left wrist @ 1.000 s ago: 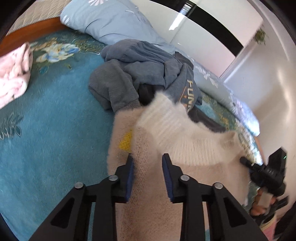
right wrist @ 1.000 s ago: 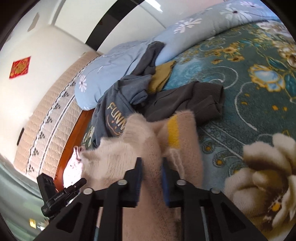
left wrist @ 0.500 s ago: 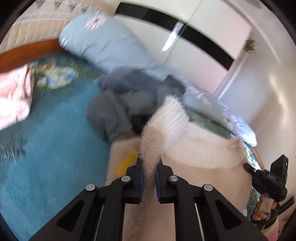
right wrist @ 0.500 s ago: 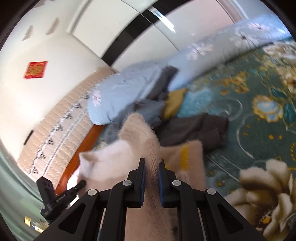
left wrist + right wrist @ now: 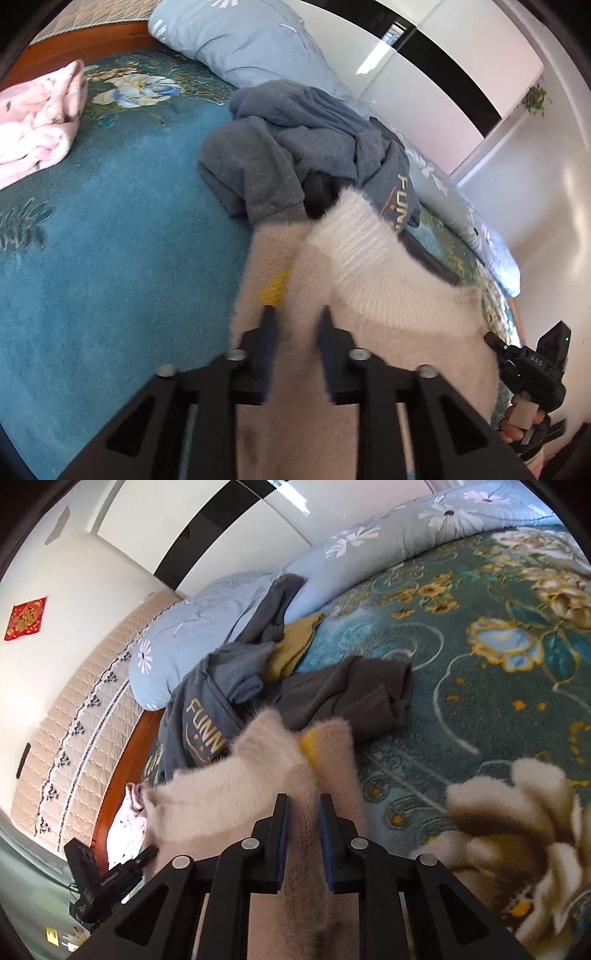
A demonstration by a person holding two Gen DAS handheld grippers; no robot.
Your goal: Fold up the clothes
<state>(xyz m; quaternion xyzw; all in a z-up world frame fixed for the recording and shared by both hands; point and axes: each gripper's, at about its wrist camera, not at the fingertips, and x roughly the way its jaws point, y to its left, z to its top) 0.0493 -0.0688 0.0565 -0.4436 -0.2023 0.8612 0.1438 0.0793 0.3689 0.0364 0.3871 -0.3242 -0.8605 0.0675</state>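
A fuzzy cream sweater (image 5: 373,280) with a yellow patch (image 5: 273,291) lies on the blue floral bedspread (image 5: 110,240). My left gripper (image 5: 295,325) is open over the sweater, its jaws apart with fabric lying between them. My right gripper (image 5: 303,808) sits over the same sweater (image 5: 221,794) on the other side, its jaws slightly apart with a ridge of fabric between them. Each gripper shows in the other's view, the right one at the lower right (image 5: 532,369) and the left one at the lower left (image 5: 107,882).
A pile of grey-blue and dark clothes (image 5: 306,155) lies just beyond the sweater, also in the right wrist view (image 5: 332,694). A light blue floral pillow (image 5: 240,40) and duvet (image 5: 406,535) line the headboard side. A pink blanket (image 5: 37,118) lies at far left.
Both grippers were shut on the sweater and holding it raised half a second ago. Now the sweater is back down on the bed and both grippers have opened.
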